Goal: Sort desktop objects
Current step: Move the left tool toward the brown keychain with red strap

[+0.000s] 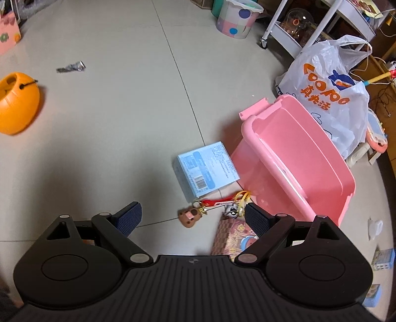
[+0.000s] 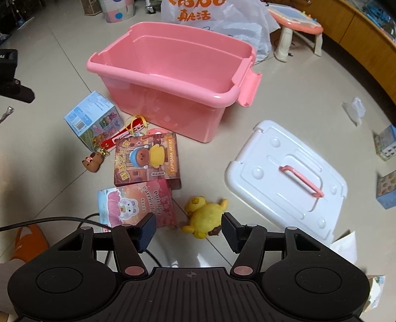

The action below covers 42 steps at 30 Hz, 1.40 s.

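Note:
An open pink bin (image 2: 170, 74) stands on the floor; it also shows in the left wrist view (image 1: 294, 158). Beside it lie a light blue box (image 2: 92, 116), a capybara keychain (image 2: 92, 161) with a red strap (image 2: 126, 135), a brown capybara box (image 2: 146, 158), a pink bunny box (image 2: 136, 205) and a yellow plush (image 2: 205, 218). My right gripper (image 2: 189, 231) is open and empty just above the plush. My left gripper (image 1: 191, 218) is open and empty, above the keychain (image 1: 189, 216) and near the blue box (image 1: 206, 168).
The bin's white lid (image 2: 287, 178) lies to the right. A white shopping bag (image 1: 329, 99), a dotted bucket (image 1: 237, 18) and a white cart (image 1: 309, 27) stand behind. An orange pumpkin pail (image 1: 17, 104) lies far left. Small boxes (image 2: 386, 158) sit at the right edge.

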### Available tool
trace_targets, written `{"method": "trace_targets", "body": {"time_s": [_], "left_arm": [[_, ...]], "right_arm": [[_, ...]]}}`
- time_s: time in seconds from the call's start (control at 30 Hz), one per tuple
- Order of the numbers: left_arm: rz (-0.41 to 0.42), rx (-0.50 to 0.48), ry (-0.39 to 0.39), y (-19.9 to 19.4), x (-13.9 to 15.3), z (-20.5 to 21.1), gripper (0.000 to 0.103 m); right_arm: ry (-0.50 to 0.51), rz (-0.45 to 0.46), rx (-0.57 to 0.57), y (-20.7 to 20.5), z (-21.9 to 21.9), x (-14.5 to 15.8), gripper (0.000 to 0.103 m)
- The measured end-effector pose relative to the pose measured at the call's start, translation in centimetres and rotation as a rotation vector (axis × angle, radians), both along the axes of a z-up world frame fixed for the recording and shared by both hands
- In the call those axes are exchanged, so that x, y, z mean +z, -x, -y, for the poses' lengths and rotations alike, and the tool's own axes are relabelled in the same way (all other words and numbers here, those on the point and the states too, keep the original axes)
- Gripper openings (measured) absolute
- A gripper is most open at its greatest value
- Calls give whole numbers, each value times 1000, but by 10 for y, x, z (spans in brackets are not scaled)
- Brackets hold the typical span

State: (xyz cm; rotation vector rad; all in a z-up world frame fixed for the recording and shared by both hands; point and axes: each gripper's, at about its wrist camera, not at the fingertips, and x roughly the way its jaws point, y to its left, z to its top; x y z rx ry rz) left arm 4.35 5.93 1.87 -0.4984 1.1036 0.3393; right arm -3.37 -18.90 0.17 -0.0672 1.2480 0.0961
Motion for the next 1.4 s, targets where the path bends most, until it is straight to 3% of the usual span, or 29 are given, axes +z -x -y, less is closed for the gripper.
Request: {"method": "trace_targets", "body": {"time_s": [0.27, 0.4, 0.53, 0.63, 0.9, 1.07, 1.4], "left_arm": [[-33, -77, 75, -11, -32, 20, 92], [-52, -90, 76, -14, -52, 27, 92], [-46, -41, 97, -14, -74, 23, 92], [-50, -1, 140, -13, -94, 16, 92], [-92, 58, 186, -15, -135, 2, 92], [-109, 74, 229, -18, -154, -3, 81], [-128, 117, 242, -26, -180, -9, 80]], "right_arm": [[-22, -47, -94, -11, 17, -18, 55], [-27, -66, -137, -13, 26, -25, 56], [-30, -69, -131, -13, 26, -29, 56], [-18, -62, -125, -16, 26, -30, 63], [-9, -87, -138, -24, 26, -42, 63], [-1, -102, -106, -27, 14, -49, 63], [8, -125, -97, -33, 5, -62, 63]]}}
